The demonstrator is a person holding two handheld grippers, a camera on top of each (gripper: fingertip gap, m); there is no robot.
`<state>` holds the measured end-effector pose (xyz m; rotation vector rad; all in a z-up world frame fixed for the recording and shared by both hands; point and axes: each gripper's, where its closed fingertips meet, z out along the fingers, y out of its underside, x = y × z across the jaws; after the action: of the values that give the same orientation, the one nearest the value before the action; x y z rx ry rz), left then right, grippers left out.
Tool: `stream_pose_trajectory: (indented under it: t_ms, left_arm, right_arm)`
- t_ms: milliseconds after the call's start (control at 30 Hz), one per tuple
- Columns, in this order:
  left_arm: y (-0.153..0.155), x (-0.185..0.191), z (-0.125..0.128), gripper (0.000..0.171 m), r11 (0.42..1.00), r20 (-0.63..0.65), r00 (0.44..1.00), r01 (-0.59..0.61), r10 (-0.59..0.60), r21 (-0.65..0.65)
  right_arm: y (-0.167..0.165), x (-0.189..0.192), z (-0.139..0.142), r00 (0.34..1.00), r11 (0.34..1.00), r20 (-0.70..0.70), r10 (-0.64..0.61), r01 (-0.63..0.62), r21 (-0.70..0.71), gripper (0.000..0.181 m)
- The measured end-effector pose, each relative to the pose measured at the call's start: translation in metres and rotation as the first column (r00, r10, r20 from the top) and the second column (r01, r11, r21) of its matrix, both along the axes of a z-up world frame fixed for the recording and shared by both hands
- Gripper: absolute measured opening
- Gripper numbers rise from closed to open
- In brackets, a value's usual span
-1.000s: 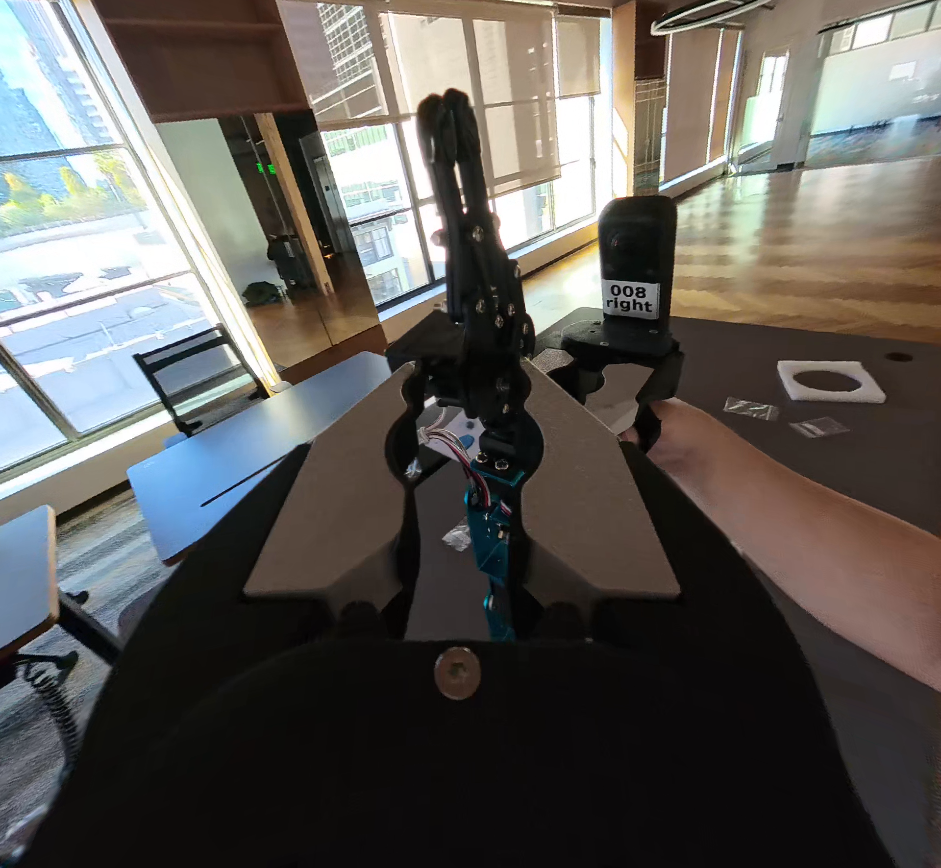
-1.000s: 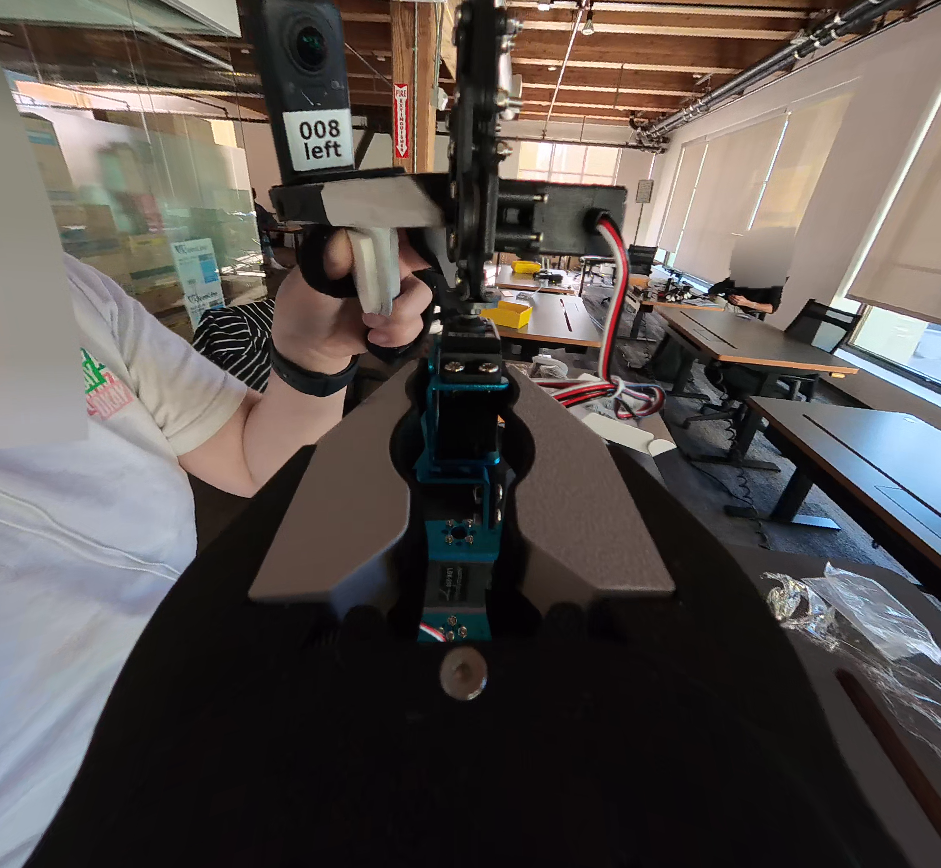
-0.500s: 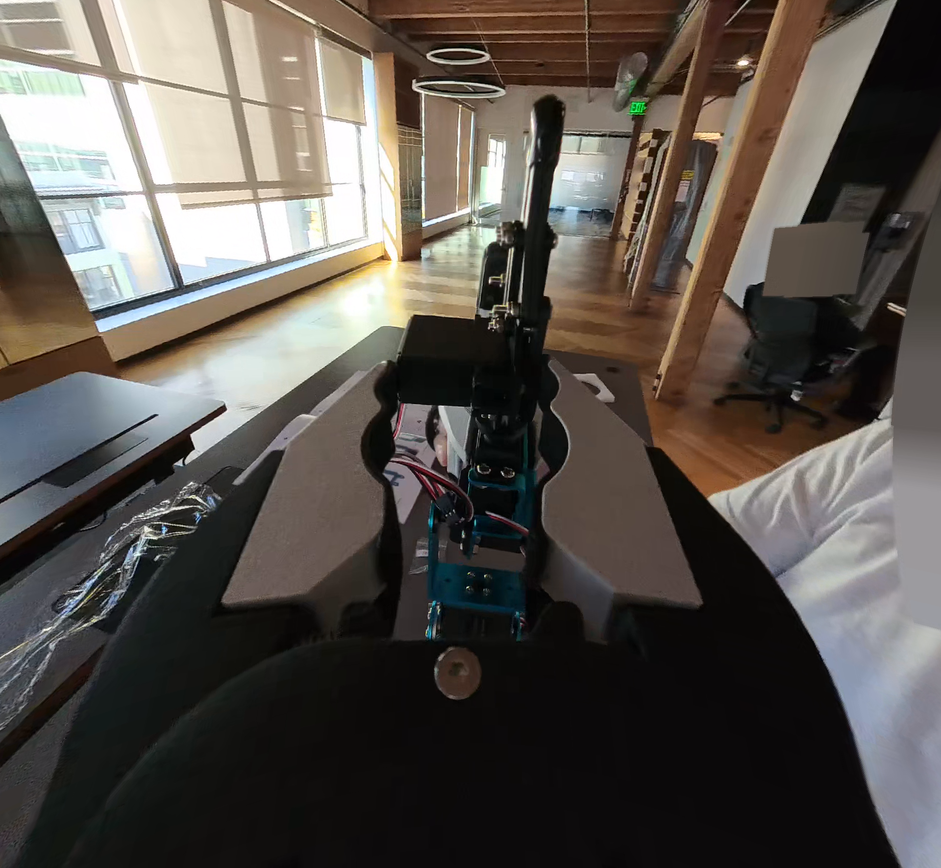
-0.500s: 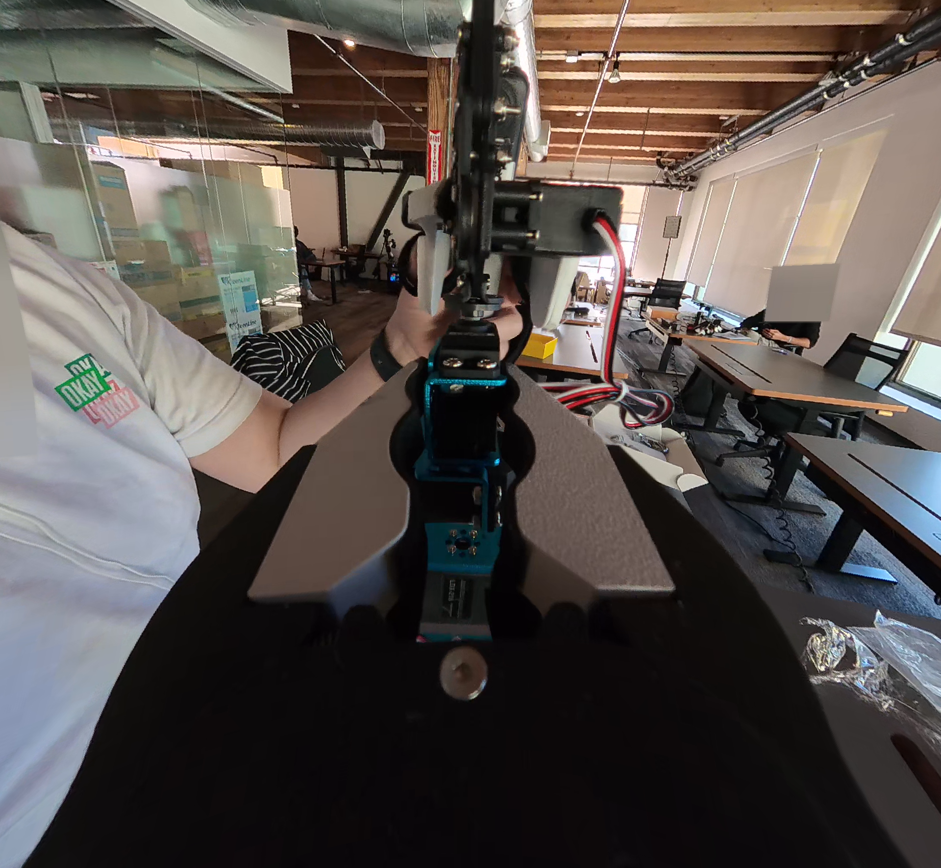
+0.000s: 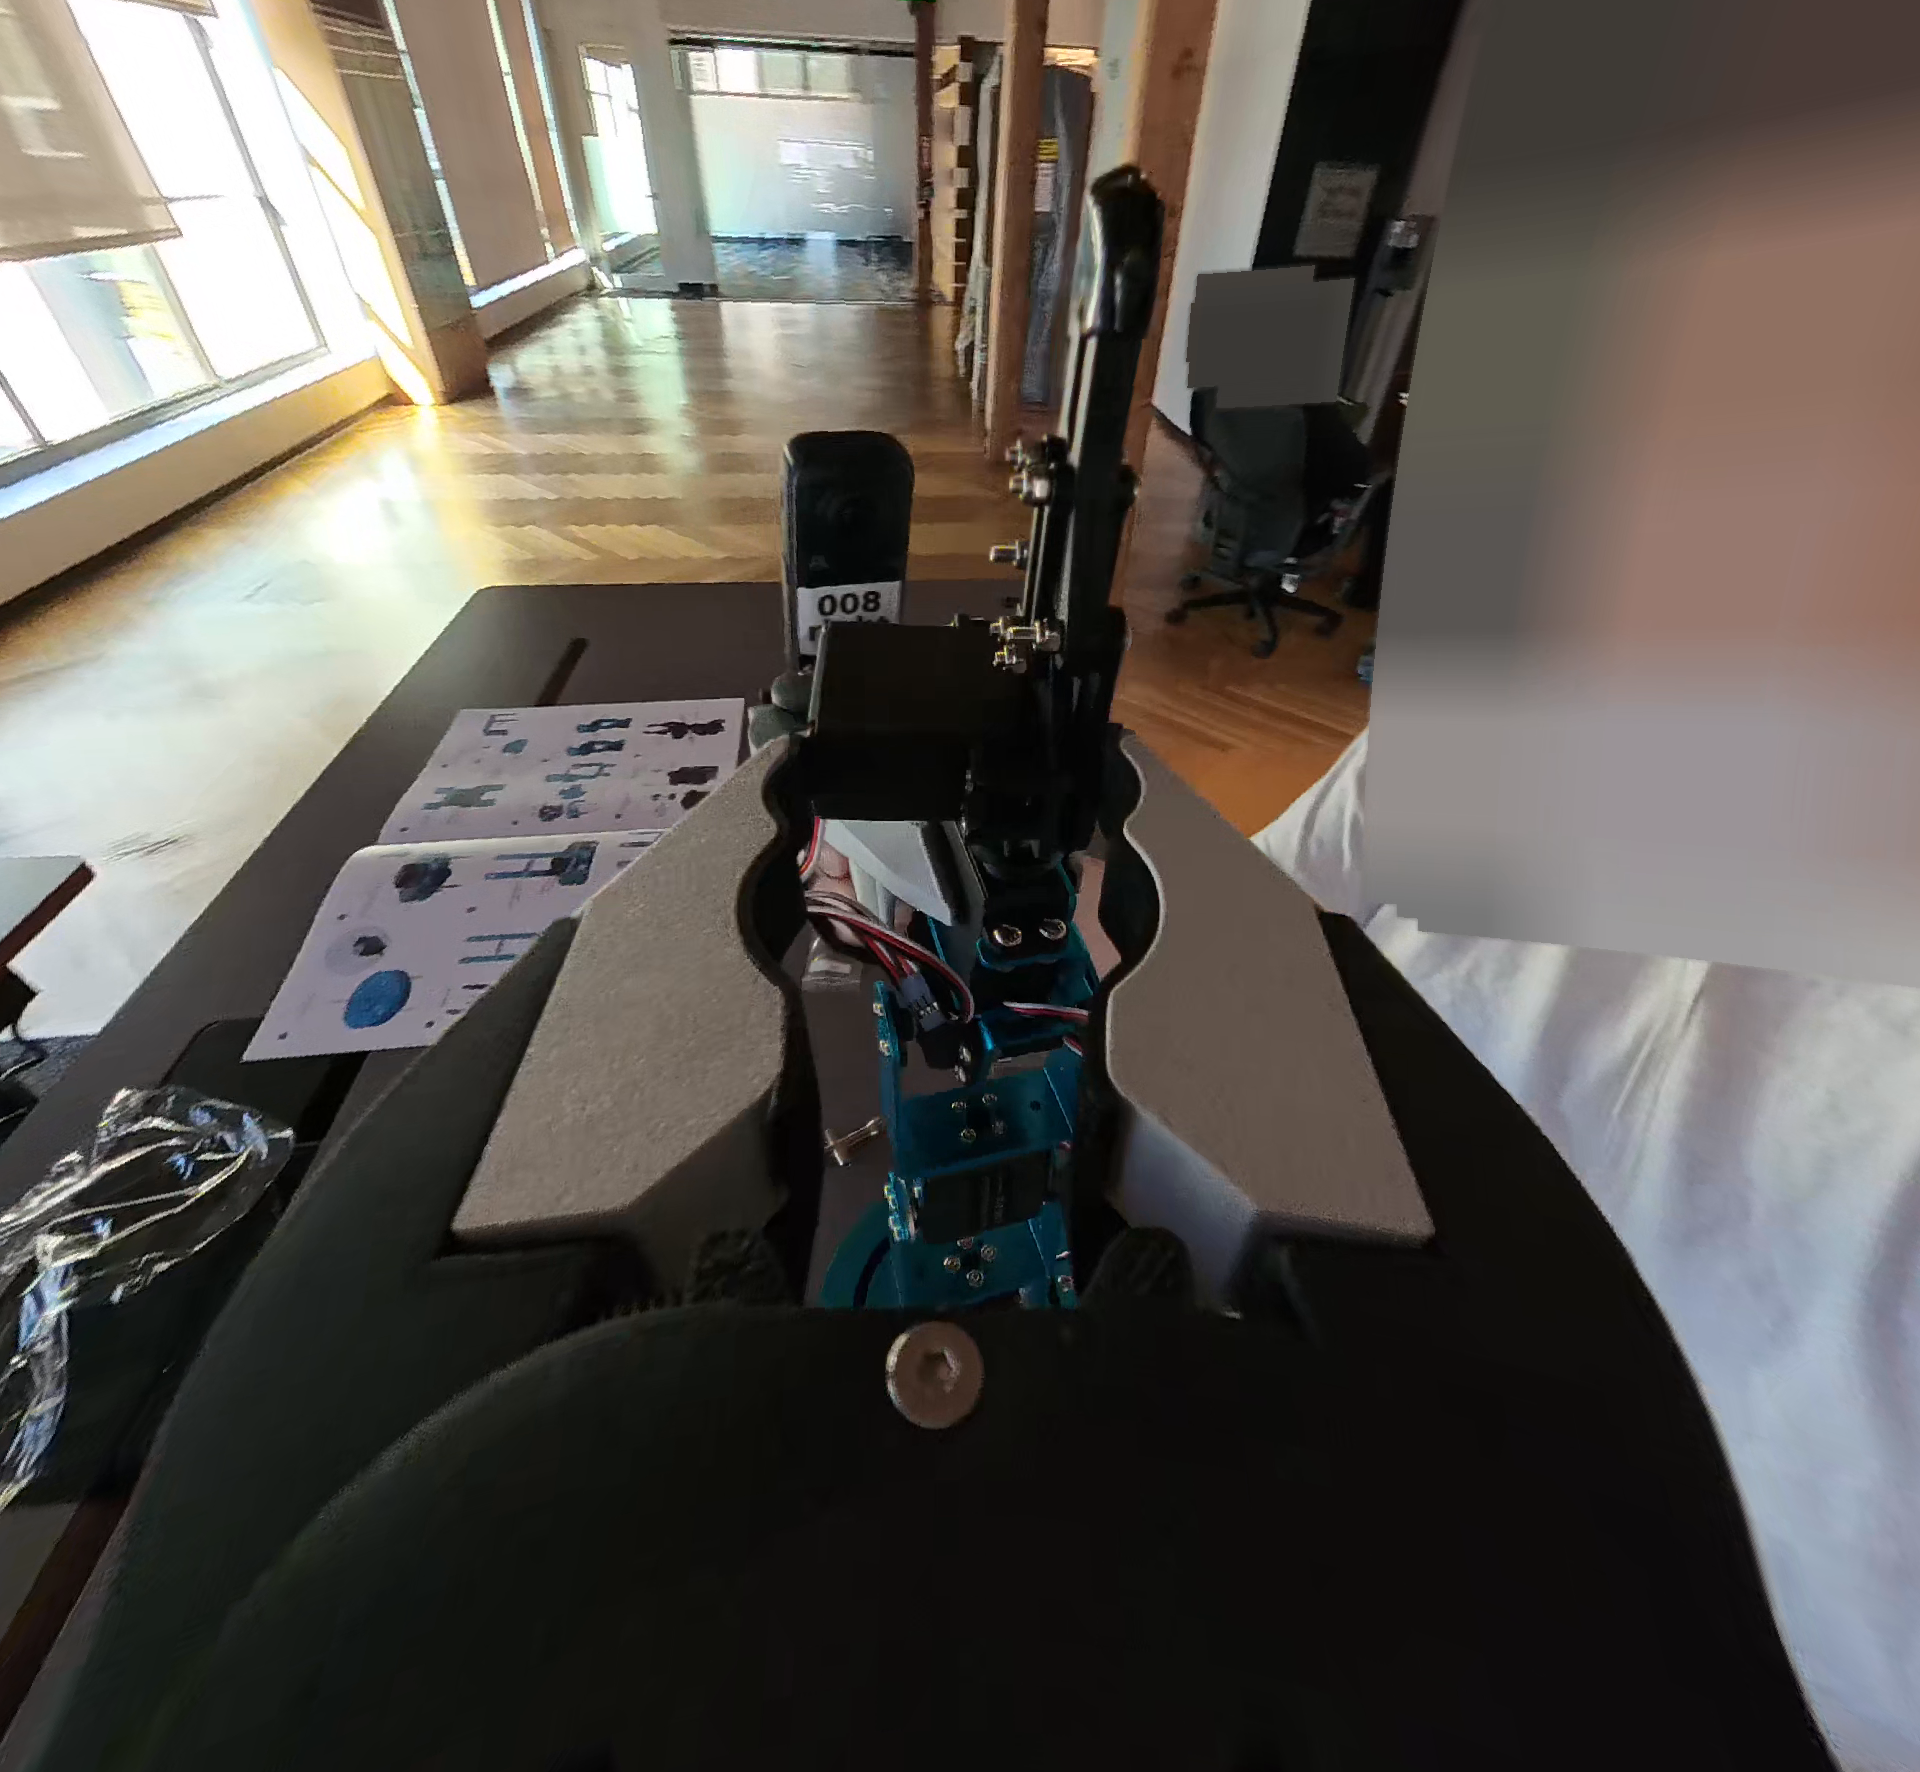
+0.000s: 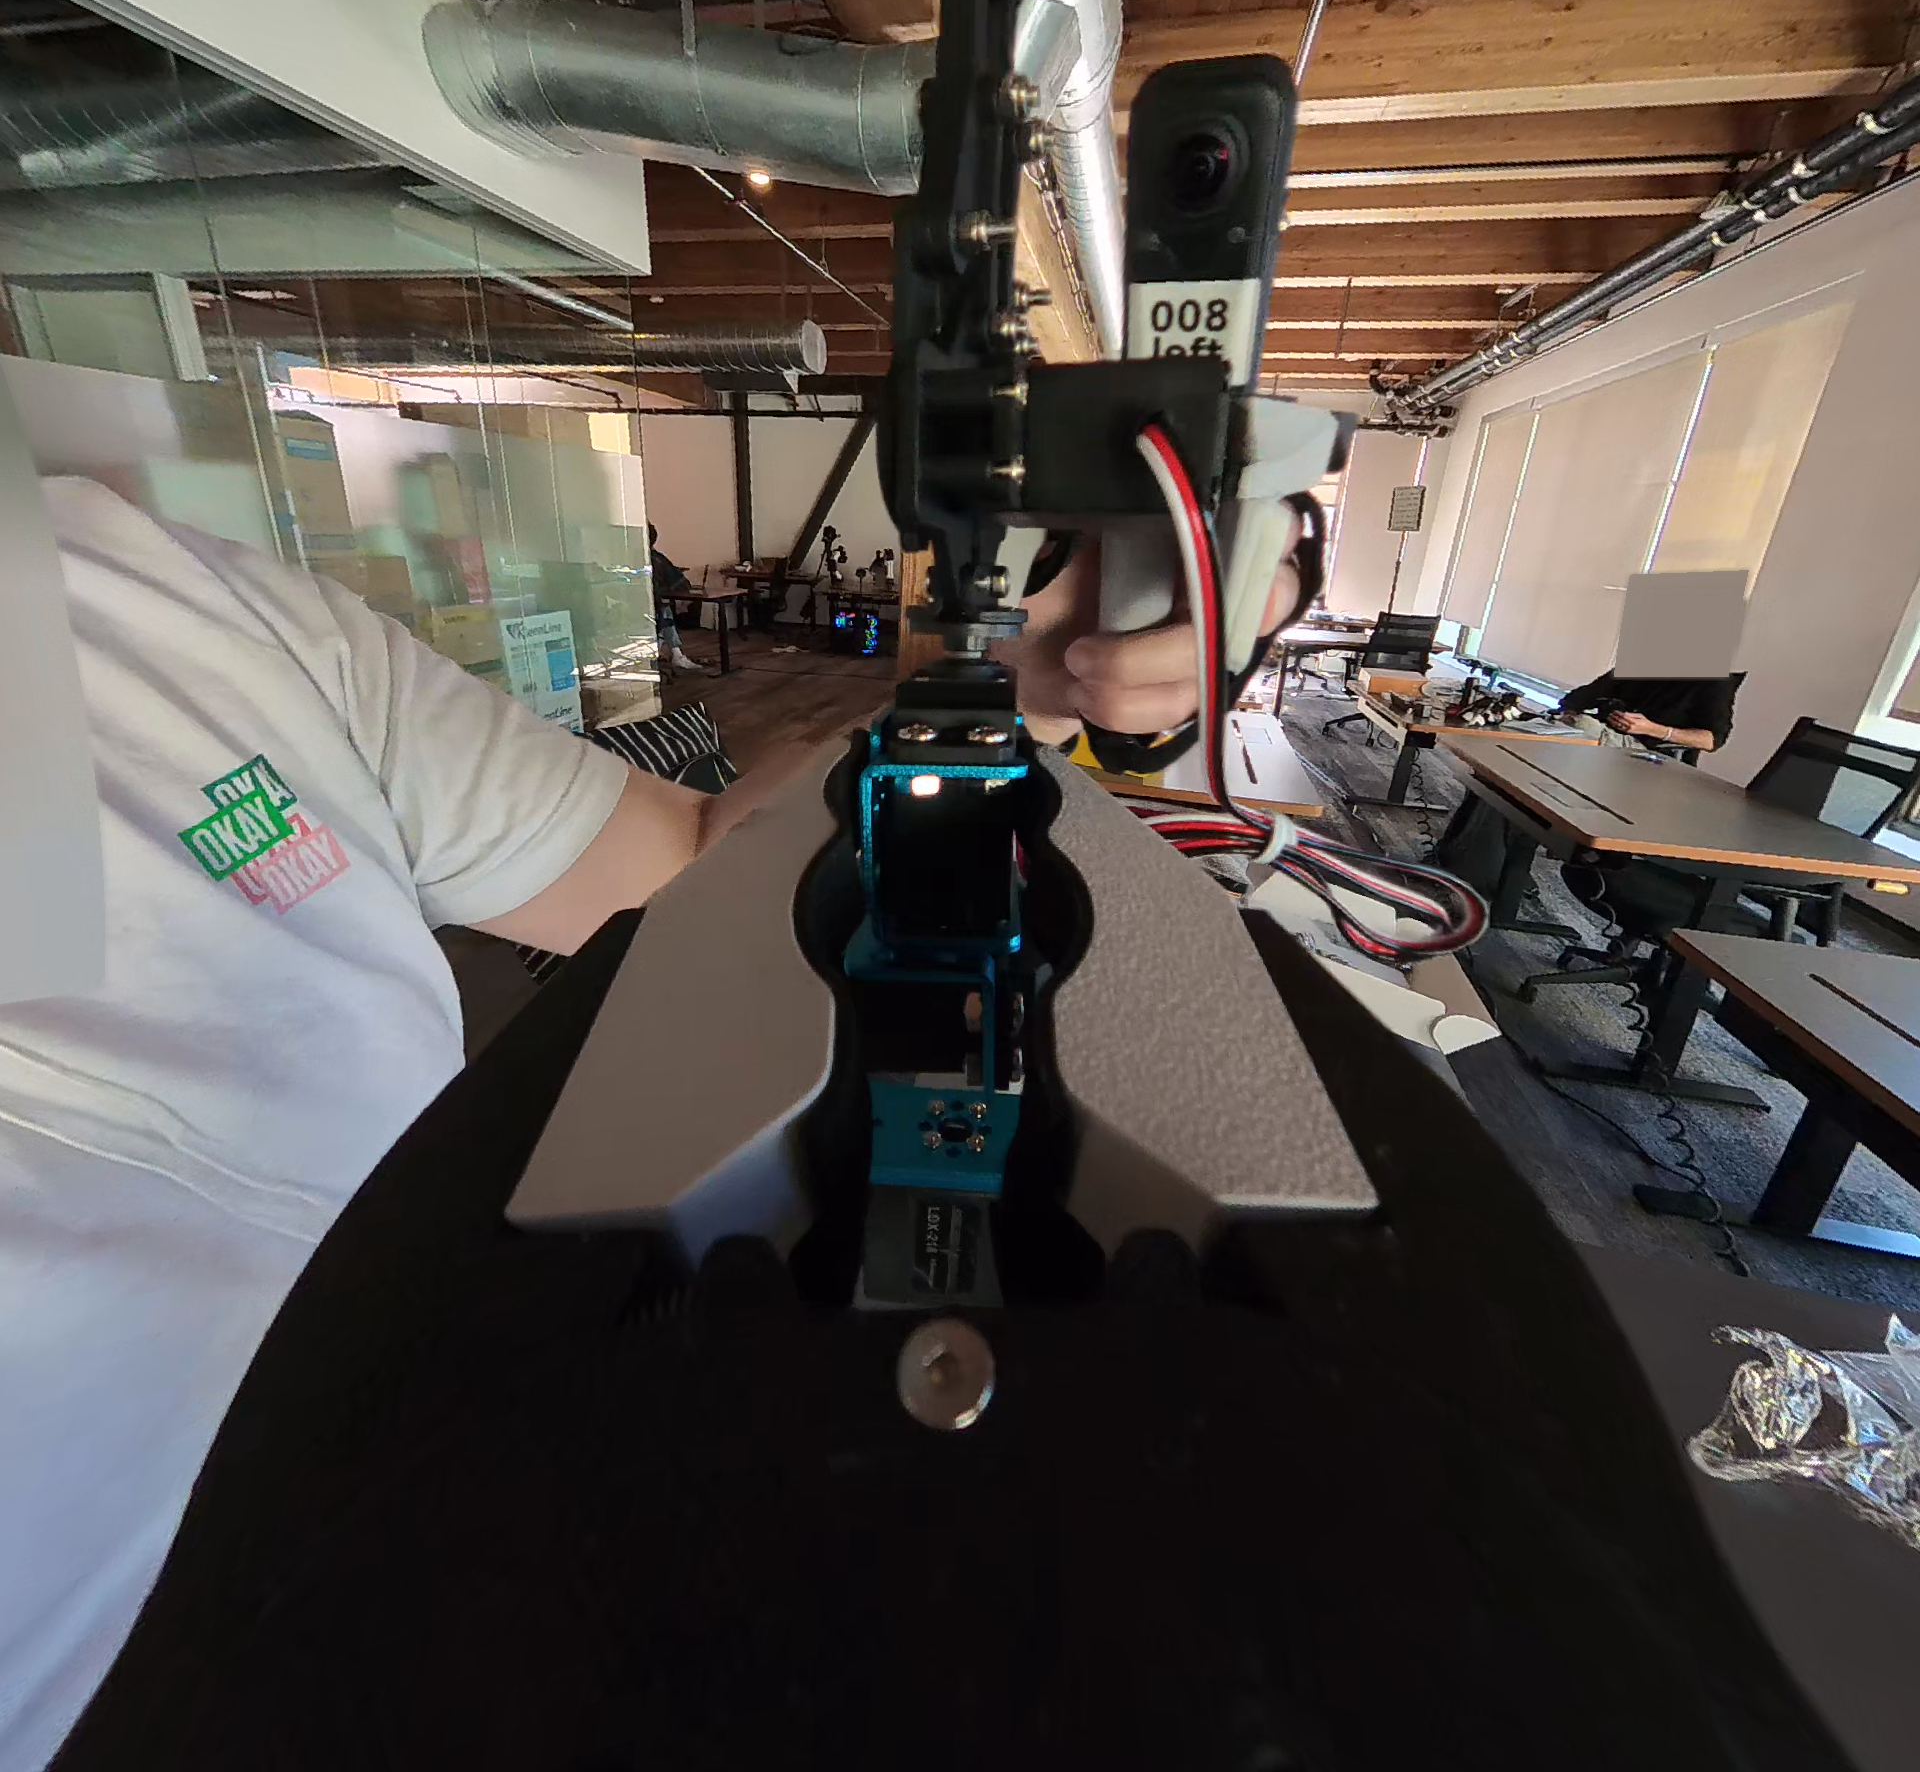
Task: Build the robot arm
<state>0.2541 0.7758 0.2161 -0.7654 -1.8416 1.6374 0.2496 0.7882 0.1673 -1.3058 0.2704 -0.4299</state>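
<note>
Blocked straight ahead at 12 o'clock by the small robot arm (image 5: 1049,787). Open dark table (image 5: 644,642) at 11 o'clock, past paper sheets (image 5: 488,870) and crinkly plastic wrap (image 5: 114,1192) at 9 o'clock.

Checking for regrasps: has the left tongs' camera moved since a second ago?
Yes. The camera crossed from left of the toy arm to its right.

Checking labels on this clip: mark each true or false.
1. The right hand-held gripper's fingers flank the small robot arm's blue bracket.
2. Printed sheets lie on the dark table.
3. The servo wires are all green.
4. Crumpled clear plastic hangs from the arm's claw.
1. True: the right hand-held gripper has the small robot arm between its fingers.
2. True: the printed sheets lie flat on the dark table.
3. False: the servo wires are red, white and black.
4. False: the crumpled clear plastic lies on the table; the claw is bare.
</note>
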Motion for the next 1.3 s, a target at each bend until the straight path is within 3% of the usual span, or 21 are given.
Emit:
stream_pose_trajectory:
  t_ms: [133,500,800,1033,1300]
  left_arm:
    - [-0.0011,-0.0005,-0.0002,0.055,0.999,0.001,0.999,0.052,-0.052,0.008]
    - [0.0003,-0.0007,0.0002,0.055,0.999,-0.009,0.999,0.041,-0.041,-0.002]
    - [0.0003,0.001,0.001,0.053,0.975,-0.017,0.975,-0.22,0.22,-0.016]
    - [-0.0004,0.0014,0.0012,0.053,0.939,-0.025,0.94,-0.342,0.341,-0.022]
    - [-0.0015,0.0017,0.001,0.053,0.947,-0.019,0.947,-0.32,0.319,-0.014]
  right_arm:
    - [-0.001,0.0002,-0.0001,1.0,1.0,0.002,-0.011,0.011,-0.003,0.025]
    - [0.0004,0.0,0.0004,0.999,0.999,-0.004,0.045,-0.045,0.017,0.026]
    - [-0.0011,0.0,0.0007,1.0,0.999,-0.005,0.02,-0.02,0.025,0.024]
    - [-0.002,0.0,0.0004,1.0,1.0,-0.005,-0.001,0.001,0.017,0.024]
    - [-0.0023,-0.0009,0.0011,0.999,0.998,-0.002,0.033,-0.033,0.049,0.024]
